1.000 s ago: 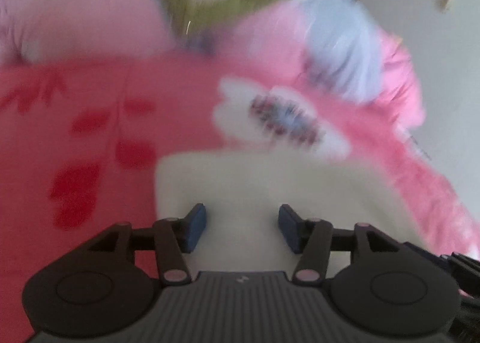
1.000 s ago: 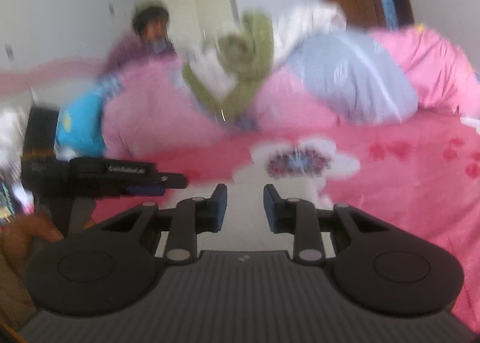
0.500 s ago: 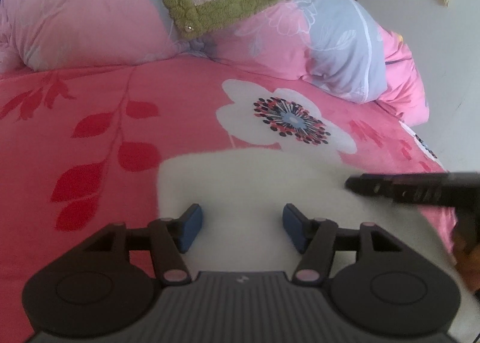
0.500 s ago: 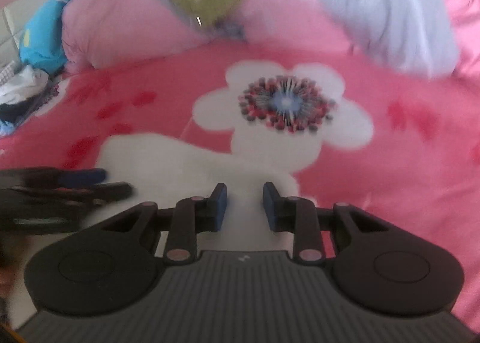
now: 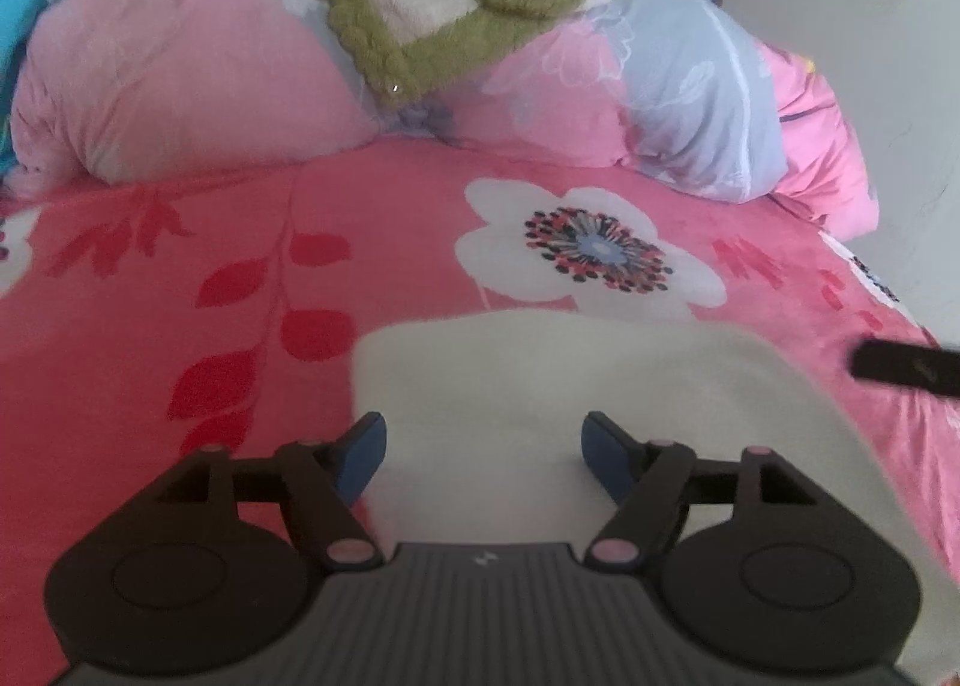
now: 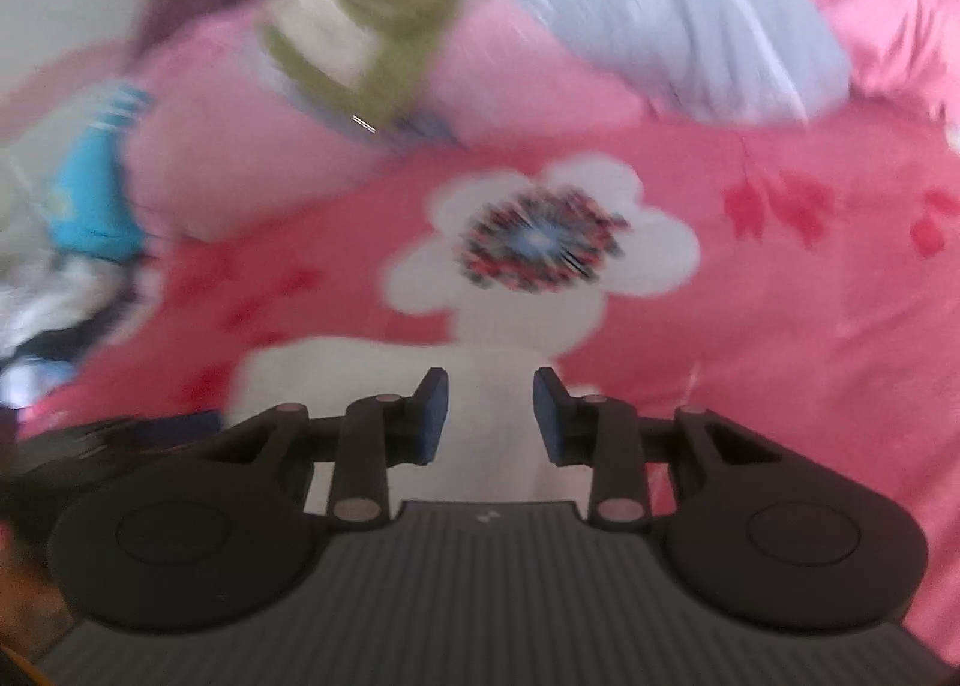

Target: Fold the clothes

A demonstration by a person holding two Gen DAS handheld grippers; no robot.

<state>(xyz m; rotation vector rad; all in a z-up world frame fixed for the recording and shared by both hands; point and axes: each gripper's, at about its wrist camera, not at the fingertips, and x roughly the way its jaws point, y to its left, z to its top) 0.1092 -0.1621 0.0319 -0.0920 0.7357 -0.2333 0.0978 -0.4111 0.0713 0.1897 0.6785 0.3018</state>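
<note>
Left view: the left gripper gapes wide, empty, over the white cloth lying flat just ahead on the bedspread. Right view, blurred: the right gripper stands narrower, empty, cloth ahead-left. Any fold wants both edges pinched evenly.

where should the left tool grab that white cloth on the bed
Probably the white cloth at its far-left corner, coming in low from the near side. It lies flat on the pink bedspread, so only that straight left edge offers a lip. The left tool is open just above it.
</note>
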